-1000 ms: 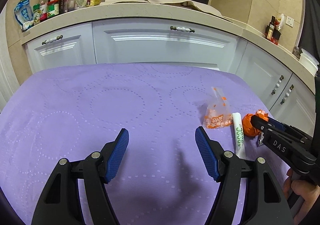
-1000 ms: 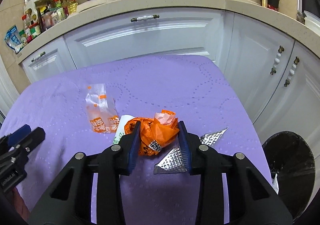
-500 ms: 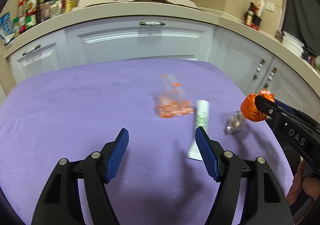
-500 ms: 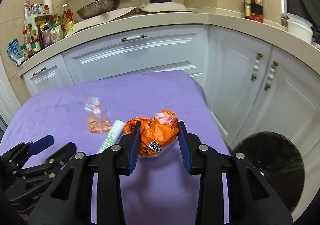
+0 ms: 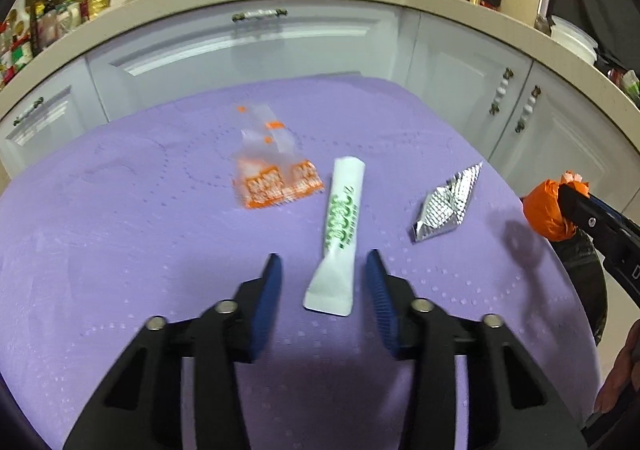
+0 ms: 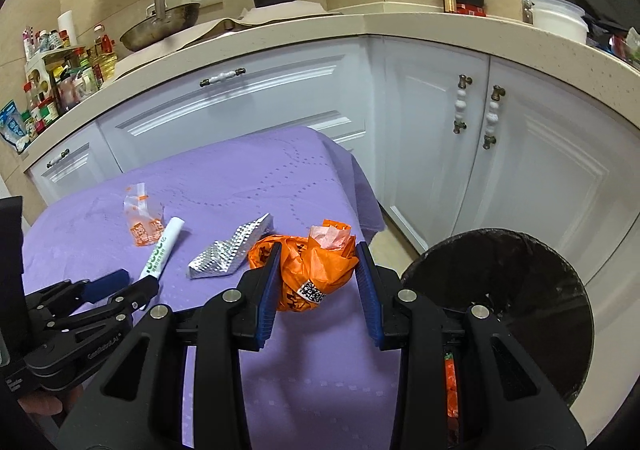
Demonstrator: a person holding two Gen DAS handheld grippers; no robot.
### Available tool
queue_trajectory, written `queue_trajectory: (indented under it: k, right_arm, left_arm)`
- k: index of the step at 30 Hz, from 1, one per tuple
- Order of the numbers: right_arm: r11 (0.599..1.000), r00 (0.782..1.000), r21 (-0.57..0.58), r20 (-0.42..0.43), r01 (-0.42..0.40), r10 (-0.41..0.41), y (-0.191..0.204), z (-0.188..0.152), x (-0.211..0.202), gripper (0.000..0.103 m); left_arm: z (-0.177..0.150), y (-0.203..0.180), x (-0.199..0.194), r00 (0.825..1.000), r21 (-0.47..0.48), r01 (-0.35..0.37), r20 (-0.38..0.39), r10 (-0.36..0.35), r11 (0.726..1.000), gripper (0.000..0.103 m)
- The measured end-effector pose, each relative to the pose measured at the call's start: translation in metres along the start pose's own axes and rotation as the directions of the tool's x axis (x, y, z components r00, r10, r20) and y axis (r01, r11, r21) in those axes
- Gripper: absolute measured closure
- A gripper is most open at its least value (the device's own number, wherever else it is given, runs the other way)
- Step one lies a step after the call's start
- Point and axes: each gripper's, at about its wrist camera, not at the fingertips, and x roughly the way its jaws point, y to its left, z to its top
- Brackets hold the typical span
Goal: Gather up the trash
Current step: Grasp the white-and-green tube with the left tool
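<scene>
Over the purple cloth (image 5: 120, 250), left hand-held gripper (image 5: 324, 278) just narrowed (pads not touching) around white sachet (image 5: 340, 226), previously aside.

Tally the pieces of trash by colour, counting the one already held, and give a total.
Orange crumpled wrapper, held in the right gripper: 1
Clear-and-orange packet: 1
White-and-green sachet: 1
Silver foil wrapper: 1
Total: 4
</scene>
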Motion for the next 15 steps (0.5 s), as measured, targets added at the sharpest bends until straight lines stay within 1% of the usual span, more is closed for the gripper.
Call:
queue_trajectory:
  k: [2, 3, 7, 12, 15]
  right_arm:
    - [1.0, 1.0, 0.005, -0.003, -0.003, 0.003, -0.003, -0.001, 0.0, 0.069]
    - [1.0, 1.0, 0.005, -0.003, -0.002, 0.003, -0.003, -0.002, 0.0, 0.068]
    - [1.0, 1.0, 0.006, -0.003, -0.002, 0.002, -0.004, -0.002, 0.0, 0.068]
    - [1.0, 1.0, 0.003, 0.0, 0.0, 0.0, -0.006, -0.002, -0.001, 0.068]
    - [1.0, 1.0, 0.003, 0.009, 0.007, -0.007, -0.009, -0.002, -0.004, 0.069]
  left_arm:
    - [0.0, -0.002, 0.001, 1.0, 0.013, 0.004, -0.01, -0.004, 1.0, 0.072]
    - [0.0, -0.003, 0.001, 1.0, 0.02, 0.008, -0.012, -0.008, 1.0, 0.08]
    - [0.0, -0.004, -0.001, 1.0, 0.027, 0.028, -0.002, -0.028, 0.999, 0.081]
    - [-0.001, -0.002, -0.012, 0.999, 0.027, 0.012, 0.046, -0.013, 1.0, 0.081]
    - [-0.002, 0.0, -0.021, 0.998, 0.015, 0.016, 0.061, -0.017, 1.0, 0.081]
